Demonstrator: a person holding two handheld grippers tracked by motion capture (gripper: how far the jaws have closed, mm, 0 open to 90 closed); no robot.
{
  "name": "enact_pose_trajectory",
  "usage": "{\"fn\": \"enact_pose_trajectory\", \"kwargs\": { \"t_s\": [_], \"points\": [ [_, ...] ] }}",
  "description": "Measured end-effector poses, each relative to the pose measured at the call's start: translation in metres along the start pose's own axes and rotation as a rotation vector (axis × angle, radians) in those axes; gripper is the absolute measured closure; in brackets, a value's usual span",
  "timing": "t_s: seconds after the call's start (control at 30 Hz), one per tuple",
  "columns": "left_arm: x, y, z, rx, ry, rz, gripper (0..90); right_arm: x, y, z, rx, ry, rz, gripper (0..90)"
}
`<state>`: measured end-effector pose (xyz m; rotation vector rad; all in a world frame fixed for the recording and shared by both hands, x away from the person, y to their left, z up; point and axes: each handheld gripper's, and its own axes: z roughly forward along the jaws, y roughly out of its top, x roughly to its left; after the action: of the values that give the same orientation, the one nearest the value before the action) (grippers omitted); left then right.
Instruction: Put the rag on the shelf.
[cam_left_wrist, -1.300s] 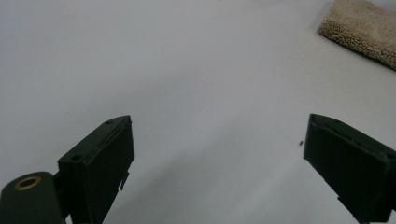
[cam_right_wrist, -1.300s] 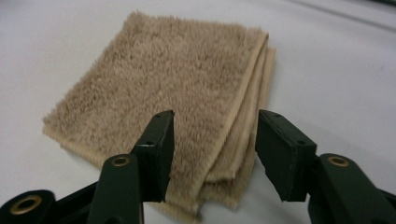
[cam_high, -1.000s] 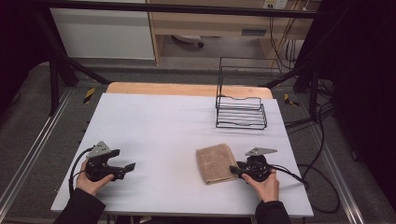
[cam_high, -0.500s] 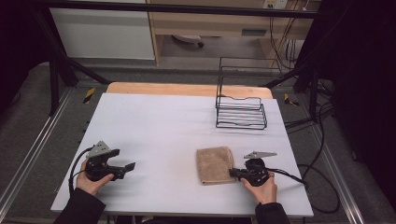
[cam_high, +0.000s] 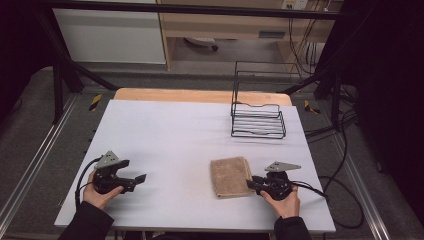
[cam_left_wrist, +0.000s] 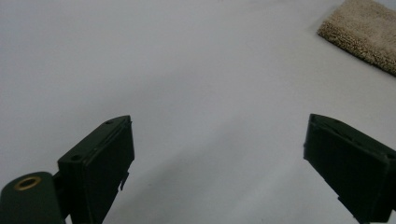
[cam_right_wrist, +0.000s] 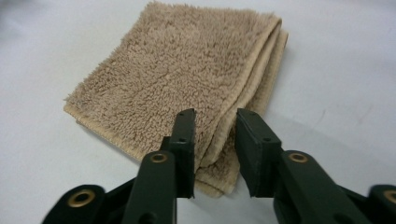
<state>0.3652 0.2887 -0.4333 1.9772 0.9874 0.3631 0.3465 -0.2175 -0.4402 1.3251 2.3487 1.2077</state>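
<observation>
Right gripper (cam_right_wrist: 214, 154) has nudged closer to towel (cam_high: 230, 176); fingers just reopened narrow, straddling its folded edge, not pinching. Left gripper (cam_left_wrist: 224, 163) wide, idle. Towel not yet lifted.

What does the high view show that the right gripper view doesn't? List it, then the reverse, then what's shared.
High view: the black wire rack far right on the table, and the left tool, jaws open. Right gripper view: the towel's folded layers close up, its near edge between the right tool's jaws, which have just been opening. Shared: the tan towel, the white table.
</observation>
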Motion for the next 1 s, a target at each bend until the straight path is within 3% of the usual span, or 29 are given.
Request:
{"fn": "enact_pose_trajectory", "kwargs": {
  "t_s": [0.2,0.57,0.7,1.0],
  "points": [
    [-0.006,0.002,0.004,0.014,-0.003,0.006,6.7,-0.005,0.001,0.003,-0.02,-0.015,-0.061,45.5],
    [-0.022,0.009,0.018,0.042,-0.008,0.023,5.0,-0.025,0.0,-0.006,-0.088,0.01,0.008,21.2],
    [-0.028,0.012,0.023,0.04,-0.022,0.02,5.3,-0.033,-0.001,-0.006,-0.092,0.011,-0.008,11.7],
    [-0.045,0.025,0.038,0.05,-0.057,0.033,5.6,-0.039,0.0,-0.007,-0.089,-0.021,-0.03,5.6]
  ]
}}
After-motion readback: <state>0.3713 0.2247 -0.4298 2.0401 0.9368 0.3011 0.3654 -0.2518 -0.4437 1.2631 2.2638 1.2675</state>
